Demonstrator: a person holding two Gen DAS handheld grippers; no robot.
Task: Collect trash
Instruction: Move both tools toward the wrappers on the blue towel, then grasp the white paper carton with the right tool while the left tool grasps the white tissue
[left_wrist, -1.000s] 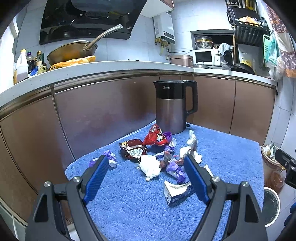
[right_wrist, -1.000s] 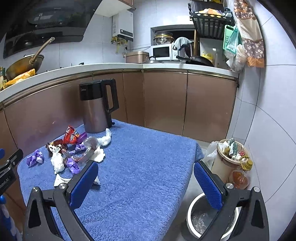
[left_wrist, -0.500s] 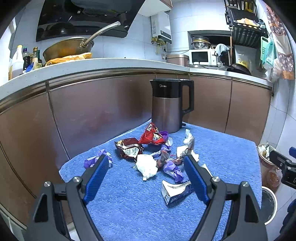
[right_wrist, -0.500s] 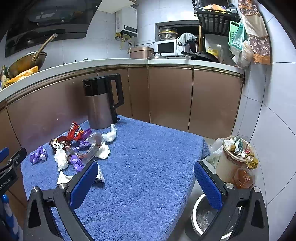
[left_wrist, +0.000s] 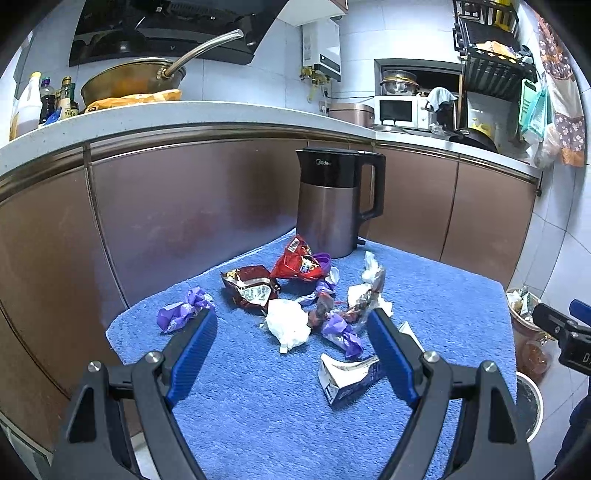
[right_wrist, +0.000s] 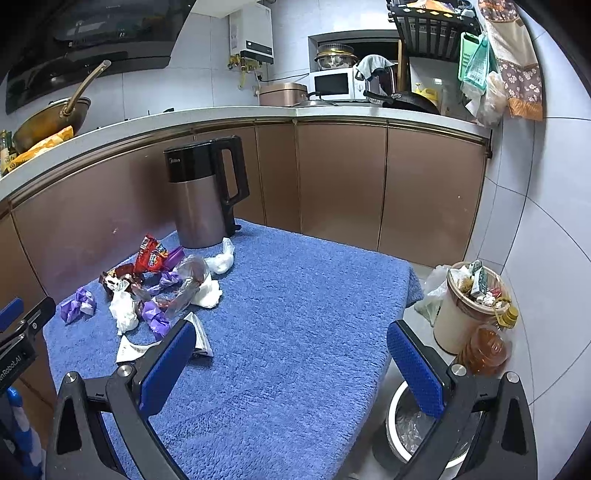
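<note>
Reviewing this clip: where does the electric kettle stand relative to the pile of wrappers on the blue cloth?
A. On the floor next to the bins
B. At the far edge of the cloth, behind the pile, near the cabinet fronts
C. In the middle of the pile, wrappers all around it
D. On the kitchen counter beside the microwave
B: the electric kettle stands upright on the blue cloth, behind the red wrapper, close to the cabinet fronts.

The flattened carton is partly hidden behind a blue finger at lower right; the bin is cut by the frame's lower edge.
</note>
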